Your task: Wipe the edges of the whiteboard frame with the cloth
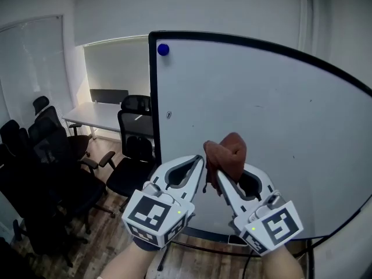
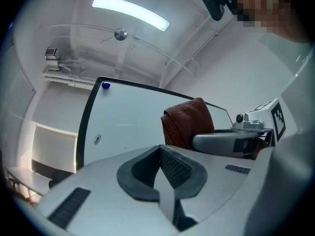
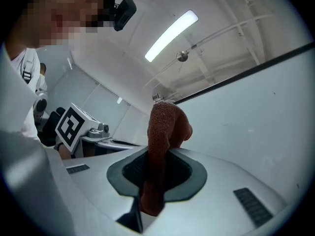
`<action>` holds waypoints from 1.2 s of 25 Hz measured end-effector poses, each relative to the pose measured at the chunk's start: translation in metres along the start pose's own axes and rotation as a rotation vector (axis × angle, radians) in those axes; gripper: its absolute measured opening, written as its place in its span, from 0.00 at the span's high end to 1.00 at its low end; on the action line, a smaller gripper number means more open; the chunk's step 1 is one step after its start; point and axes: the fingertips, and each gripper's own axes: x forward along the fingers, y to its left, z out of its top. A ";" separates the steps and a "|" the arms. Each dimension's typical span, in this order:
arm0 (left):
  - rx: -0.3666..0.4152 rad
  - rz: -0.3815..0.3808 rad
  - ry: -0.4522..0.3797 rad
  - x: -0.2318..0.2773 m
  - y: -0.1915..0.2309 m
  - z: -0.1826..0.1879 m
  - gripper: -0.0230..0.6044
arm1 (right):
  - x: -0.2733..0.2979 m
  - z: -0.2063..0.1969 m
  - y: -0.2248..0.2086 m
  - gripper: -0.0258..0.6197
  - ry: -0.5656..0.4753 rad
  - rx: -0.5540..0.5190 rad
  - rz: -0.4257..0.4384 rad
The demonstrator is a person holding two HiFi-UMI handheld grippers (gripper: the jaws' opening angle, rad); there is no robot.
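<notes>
I stand in an office room with a wooden floor (image 1: pixel 110 243). Some black chairs (image 1: pixel 58 161) are at the left, and a white desk (image 1: pixel 96 116) is behind them. In front of me is a big whiteboard (image 1: pixel 273 109) with a black frame (image 1: pixel 152 97). A small blue magnet (image 1: pixel 163 49) sits in the upper left corner of the board, just beside the frame.

My right gripper (image 3: pixel 156 156) has its jaws pressed on the cloth (image 1: pixel 228 151). It is a red-brown cloth. A bunched part of it stands up above the jaw tips and a short end hangs down between the dark pads. In the head view the cloth is before the lower middle part of the white surface, to the right of the frame's left edge and apart from it. I cannot tell if the cloth touches the board.

My left gripper (image 2: pixel 160 151) is just beside the right one, on its left. Its jaws are together and nothing is between them. Both grippers point up toward the board, and their tips are near to each other.
</notes>
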 end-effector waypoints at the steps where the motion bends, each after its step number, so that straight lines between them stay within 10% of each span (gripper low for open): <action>1: 0.006 -0.003 -0.011 0.000 0.006 0.007 0.95 | 0.007 0.008 0.000 0.86 -0.005 -0.026 0.003; 23: 0.115 0.027 -0.225 0.002 0.098 0.151 0.95 | 0.168 0.206 -0.023 0.86 0.027 -0.555 -0.003; 30: 0.114 0.015 -0.239 -0.003 0.106 0.143 0.95 | 0.204 0.206 -0.051 0.86 0.107 -0.679 -0.047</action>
